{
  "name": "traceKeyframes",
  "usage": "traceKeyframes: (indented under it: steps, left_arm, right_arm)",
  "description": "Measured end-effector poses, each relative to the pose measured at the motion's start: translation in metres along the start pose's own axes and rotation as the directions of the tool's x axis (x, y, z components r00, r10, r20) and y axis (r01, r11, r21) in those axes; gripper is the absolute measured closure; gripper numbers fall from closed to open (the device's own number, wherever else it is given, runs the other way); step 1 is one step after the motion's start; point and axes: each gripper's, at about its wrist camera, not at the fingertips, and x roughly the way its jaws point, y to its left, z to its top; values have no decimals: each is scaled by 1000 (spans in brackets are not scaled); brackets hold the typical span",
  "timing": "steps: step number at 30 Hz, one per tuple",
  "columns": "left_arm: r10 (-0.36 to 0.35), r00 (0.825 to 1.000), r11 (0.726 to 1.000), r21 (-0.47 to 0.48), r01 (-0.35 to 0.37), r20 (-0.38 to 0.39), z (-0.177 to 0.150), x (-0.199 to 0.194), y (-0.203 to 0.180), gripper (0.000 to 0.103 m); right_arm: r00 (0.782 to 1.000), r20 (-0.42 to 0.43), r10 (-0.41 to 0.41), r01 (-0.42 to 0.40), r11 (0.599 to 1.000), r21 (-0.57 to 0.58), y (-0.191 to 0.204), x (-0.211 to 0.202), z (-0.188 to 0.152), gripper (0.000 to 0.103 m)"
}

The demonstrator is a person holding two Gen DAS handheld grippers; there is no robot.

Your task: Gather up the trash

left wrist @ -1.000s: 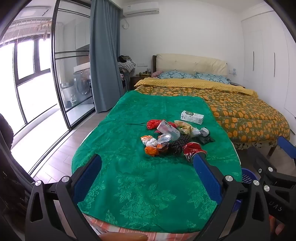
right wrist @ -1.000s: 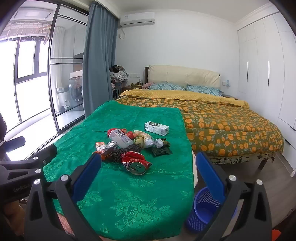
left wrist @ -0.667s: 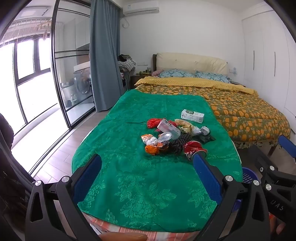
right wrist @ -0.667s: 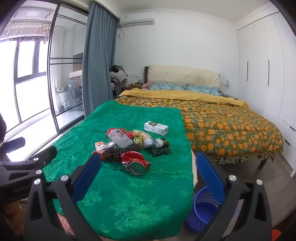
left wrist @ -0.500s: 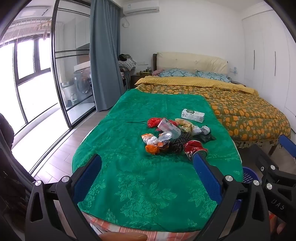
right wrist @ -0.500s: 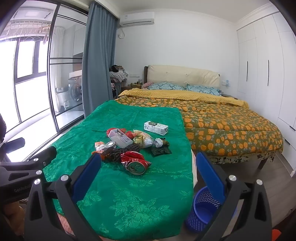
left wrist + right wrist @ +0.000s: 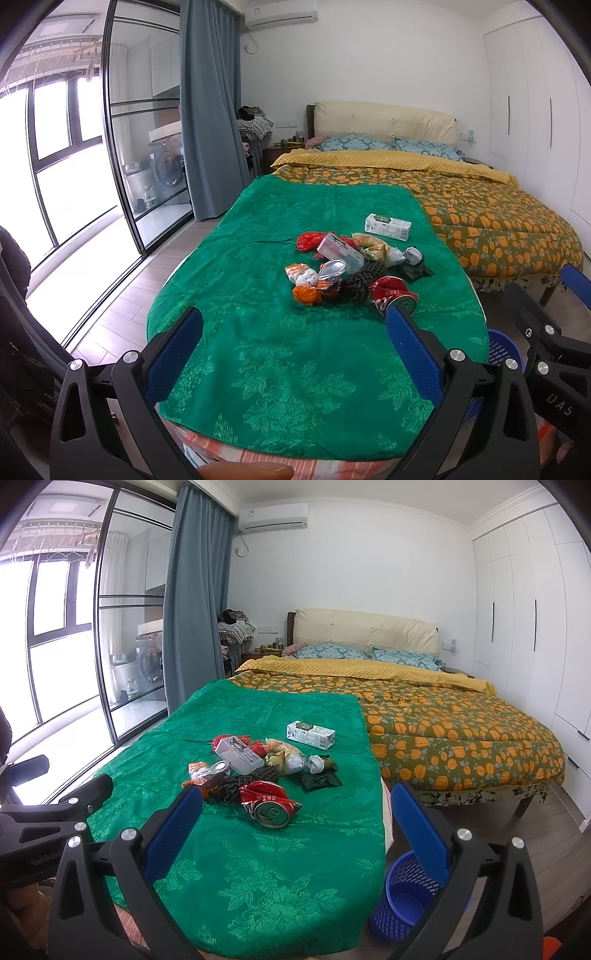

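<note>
**Left wrist view: trash pile on green cloth, both grippers wide and empty**

Left wrist view shows the left gripper (image 7: 293, 350) hovering over the near end of a table draped in a green cloth (image 7: 288, 373), its blue pads spread far apart with nothing between them. The trash (image 7: 351, 271) sits in a loose heap mid-table: a crushed red can (image 7: 393, 293) nearest, black netting (image 7: 360, 282) touching it, an orange wrapper (image 7: 306, 295), a clear plastic box (image 7: 340, 253) and a foil-lidded cup (image 7: 332, 269). A white carton (image 7: 388, 227) lies apart, beyond the heap. Nothing lies between the pads and the heap but bare cloth

From the right wrist view, the right gripper (image 7: 295, 834) is likewise fully spread and holds nothing, hovering near the table's right corner. A blue bin (image 7: 404, 901) stands on the floor just beside that edge, partly hidden behind the right pad. The can (image 7: 271, 805) lies just beyond the left pad

Behind the table is a bed (image 7: 443, 723) with an orange-flowered quilt, its foot touching or close to the cloth's far end. A grey curtain (image 7: 192, 602) and glass doors (image 7: 110, 627) close off the left side, wardrobes (image 7: 535, 609) the right
</note>
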Motion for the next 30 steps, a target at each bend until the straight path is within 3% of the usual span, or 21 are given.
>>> traceKeyframes:
  steps: [30]
  left_arm:
    - [6, 1000, 1000, 9, -6, -13, -9, 7, 0, 5]
  right_arm:
    - [1000, -2, 0, 0, 1000, -1, -1, 1, 0, 4]
